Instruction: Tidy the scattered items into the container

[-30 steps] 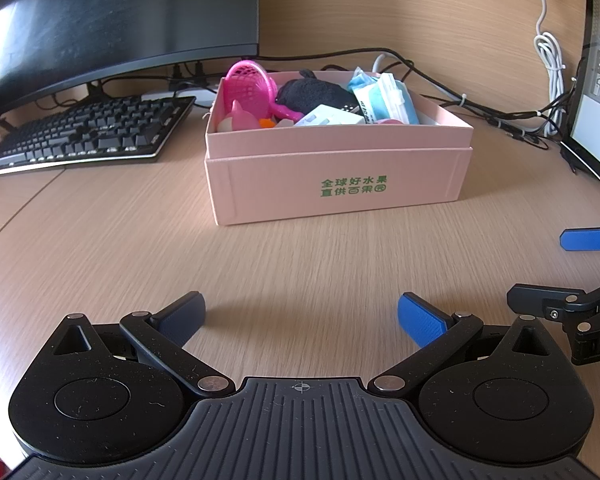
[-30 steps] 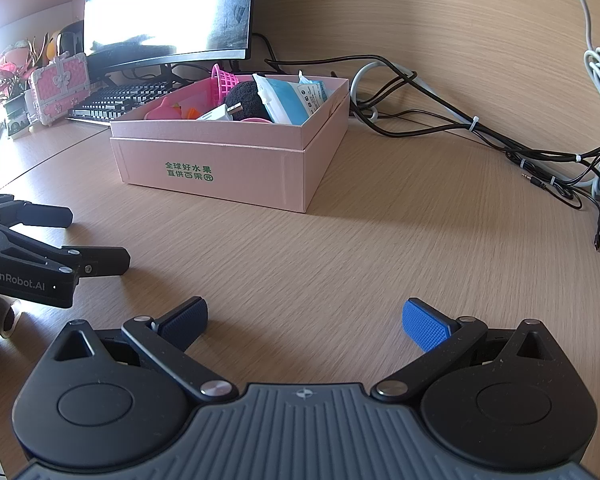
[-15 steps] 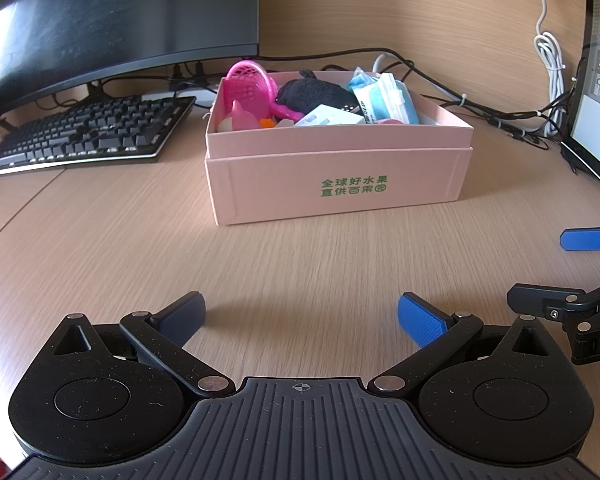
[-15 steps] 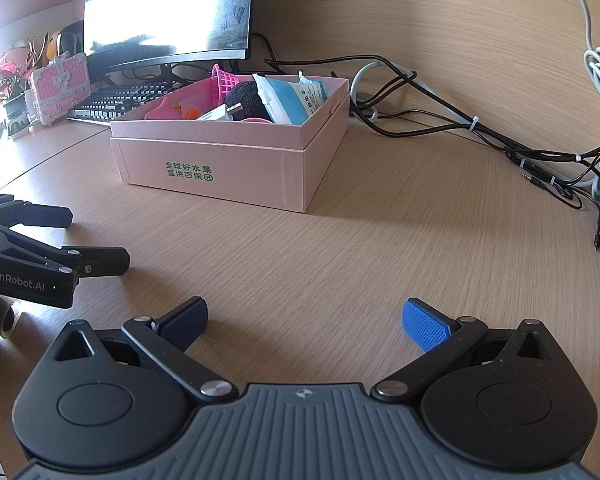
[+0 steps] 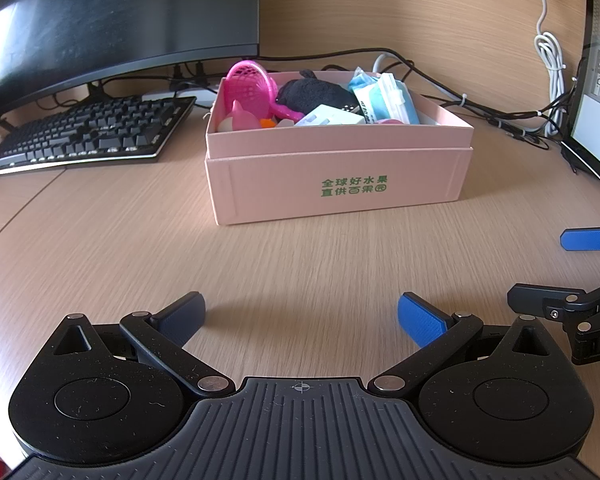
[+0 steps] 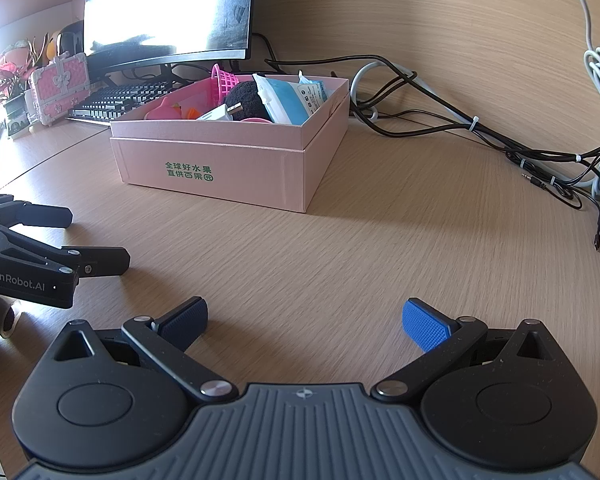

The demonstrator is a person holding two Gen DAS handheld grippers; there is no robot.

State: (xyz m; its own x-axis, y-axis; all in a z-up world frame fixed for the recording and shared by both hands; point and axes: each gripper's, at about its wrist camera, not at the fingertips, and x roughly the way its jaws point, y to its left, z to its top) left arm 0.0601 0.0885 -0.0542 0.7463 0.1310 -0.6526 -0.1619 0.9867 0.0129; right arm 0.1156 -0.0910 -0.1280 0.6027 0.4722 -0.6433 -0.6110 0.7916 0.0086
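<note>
A pink cardboard box (image 5: 340, 184) (image 6: 220, 172) with green print stands on the wooden desk. It holds a pink mesh basket (image 5: 248, 84), a black fuzzy item (image 5: 312, 94), blue-and-white packets (image 5: 384, 96), a small white box (image 5: 332, 117) and pink toys. My left gripper (image 5: 300, 316) hovers low over bare desk in front of the box, open and holding nothing. My right gripper (image 6: 306, 318) is likewise open and holding nothing, further right of the box. Each gripper shows at the edge of the other's view: the right one (image 5: 564, 272), the left one (image 6: 80, 236).
A black keyboard (image 5: 88, 136) and a dark curved monitor (image 5: 120, 28) sit behind and left of the box. Black and white cables (image 6: 480, 128) trail along the wall to the right. A pink toy case (image 6: 60, 88) and a potted plant (image 6: 10, 92) stand at far left.
</note>
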